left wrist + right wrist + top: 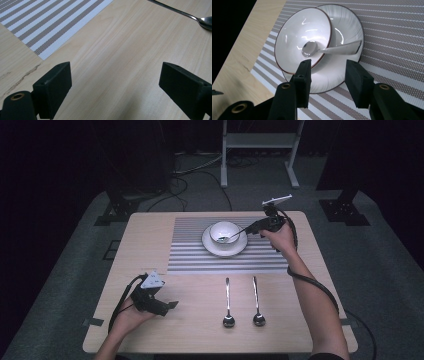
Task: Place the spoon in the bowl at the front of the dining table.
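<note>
My right tool [328, 75], jaws apart, seems to have just dropped a spoon [329, 49] into the bowl [294, 32]. My left tool [113, 85] idles spread over the worktop [200, 330]; next, fetching another spoon [228, 302].

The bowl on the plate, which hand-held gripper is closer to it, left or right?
Right. The right hand-held gripper is just beside the bowl, at its right; the left hand-held gripper rests at the table's near left, well away from it.

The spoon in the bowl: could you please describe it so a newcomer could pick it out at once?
Start at the striped placemat on the far half of the wooden table. On it a white plate carries a white bowl; the spoon lies with its head inside, handle over the rim. Two other spoons lie flat on bare wood.
</note>
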`<state>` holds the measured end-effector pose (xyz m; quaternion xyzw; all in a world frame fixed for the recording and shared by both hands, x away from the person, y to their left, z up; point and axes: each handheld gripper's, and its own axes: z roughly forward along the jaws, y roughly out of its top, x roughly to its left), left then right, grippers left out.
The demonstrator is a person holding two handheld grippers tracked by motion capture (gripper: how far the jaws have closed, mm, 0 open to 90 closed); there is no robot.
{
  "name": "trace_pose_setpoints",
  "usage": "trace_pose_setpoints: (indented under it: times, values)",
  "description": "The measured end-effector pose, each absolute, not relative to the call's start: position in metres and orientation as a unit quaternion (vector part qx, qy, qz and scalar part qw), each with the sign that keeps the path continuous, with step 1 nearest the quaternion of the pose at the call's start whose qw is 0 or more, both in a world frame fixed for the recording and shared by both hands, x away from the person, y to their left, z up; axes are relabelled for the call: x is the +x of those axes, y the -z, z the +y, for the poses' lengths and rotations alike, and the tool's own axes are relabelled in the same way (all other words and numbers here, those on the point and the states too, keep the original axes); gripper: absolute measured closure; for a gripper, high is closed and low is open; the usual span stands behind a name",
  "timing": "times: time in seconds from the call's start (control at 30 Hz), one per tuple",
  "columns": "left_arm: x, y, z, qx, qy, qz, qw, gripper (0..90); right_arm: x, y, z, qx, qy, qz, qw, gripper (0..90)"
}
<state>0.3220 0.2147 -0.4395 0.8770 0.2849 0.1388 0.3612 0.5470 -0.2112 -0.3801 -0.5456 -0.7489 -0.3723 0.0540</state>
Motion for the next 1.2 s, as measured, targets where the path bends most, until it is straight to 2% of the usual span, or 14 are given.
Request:
trace_pose_setpoints:
  times: [0.47, 1.2]
  values:
    - [0.323, 0.44, 0.217, 0.876, -0.139, 0.289, 0.361, 9.9, 0.534, 0.383, -0.214, -0.529, 0.376, -0.758, 0.069, 48.5]
    - [0.324, 0.443, 0.218, 0.877, -0.14, 0.293, 0.353, 9.9, 0.482, 0.4, -0.221, -0.485, 0.371, -0.786, 0.093, 42.9]
